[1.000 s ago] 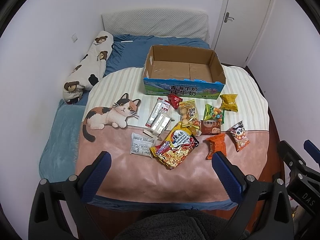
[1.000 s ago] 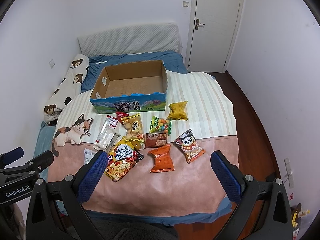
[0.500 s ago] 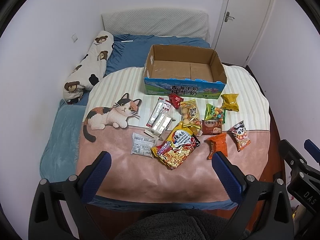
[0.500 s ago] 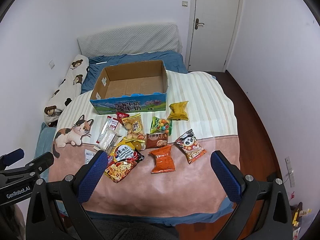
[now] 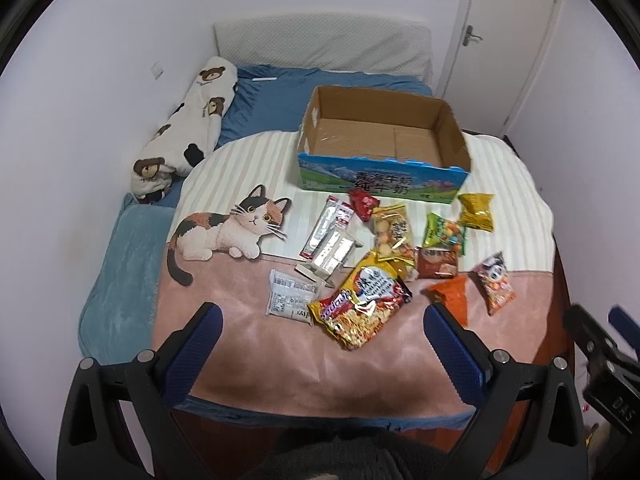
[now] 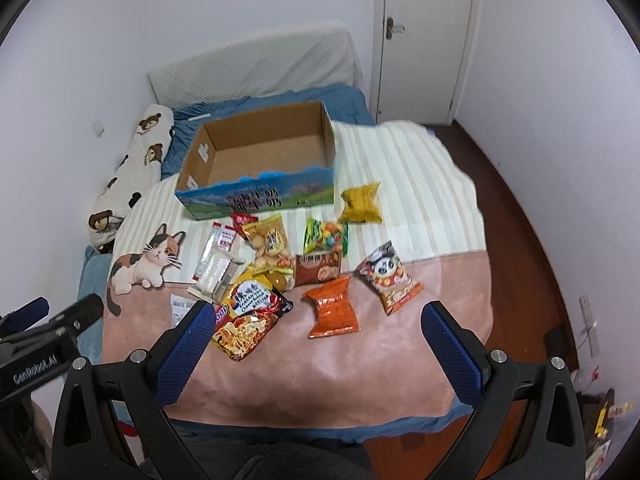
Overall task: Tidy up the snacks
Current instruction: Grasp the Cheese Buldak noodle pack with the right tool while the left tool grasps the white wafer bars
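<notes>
A bedroom: I see a cat-print blanket [image 5: 248, 332] spread over the bed, with one cardboard milk box [image 5: 382, 146] printed in Chinese characters. Before it lie about a dozen snack packets, including one noodle pack [image 5: 360, 304]. My left gripper [image 5: 320, 344] and right gripper [image 6: 316, 340] hover apart, holding nothing.

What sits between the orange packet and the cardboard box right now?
In the right wrist view, a brown packet and a green candy bag lie between the orange packet and the cardboard box.
</notes>
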Available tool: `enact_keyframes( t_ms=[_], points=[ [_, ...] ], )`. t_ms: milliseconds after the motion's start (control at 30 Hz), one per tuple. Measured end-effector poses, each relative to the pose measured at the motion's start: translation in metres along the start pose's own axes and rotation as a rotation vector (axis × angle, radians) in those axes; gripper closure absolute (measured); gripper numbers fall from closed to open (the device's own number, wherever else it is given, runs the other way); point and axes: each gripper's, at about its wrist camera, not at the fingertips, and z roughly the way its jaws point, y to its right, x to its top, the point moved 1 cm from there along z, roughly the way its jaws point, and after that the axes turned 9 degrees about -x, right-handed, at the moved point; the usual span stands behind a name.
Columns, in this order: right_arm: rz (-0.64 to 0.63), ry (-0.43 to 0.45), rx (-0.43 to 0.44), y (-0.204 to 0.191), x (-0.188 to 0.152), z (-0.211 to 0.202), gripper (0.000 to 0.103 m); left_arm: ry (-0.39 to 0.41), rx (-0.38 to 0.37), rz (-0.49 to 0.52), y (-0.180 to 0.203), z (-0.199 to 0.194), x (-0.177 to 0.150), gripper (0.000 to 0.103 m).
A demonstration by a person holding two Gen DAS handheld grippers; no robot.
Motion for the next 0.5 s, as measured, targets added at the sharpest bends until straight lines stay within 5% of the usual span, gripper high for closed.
enact_keyframes(
  t_ms=[500],
  points=[
    [0.108, -0.468, 0.177, -0.027, -0.03, 0.221, 0.0, -0.224, 0.147, 0.009, -0.035, 0.167, 0.004, 0.0]
  ],
)
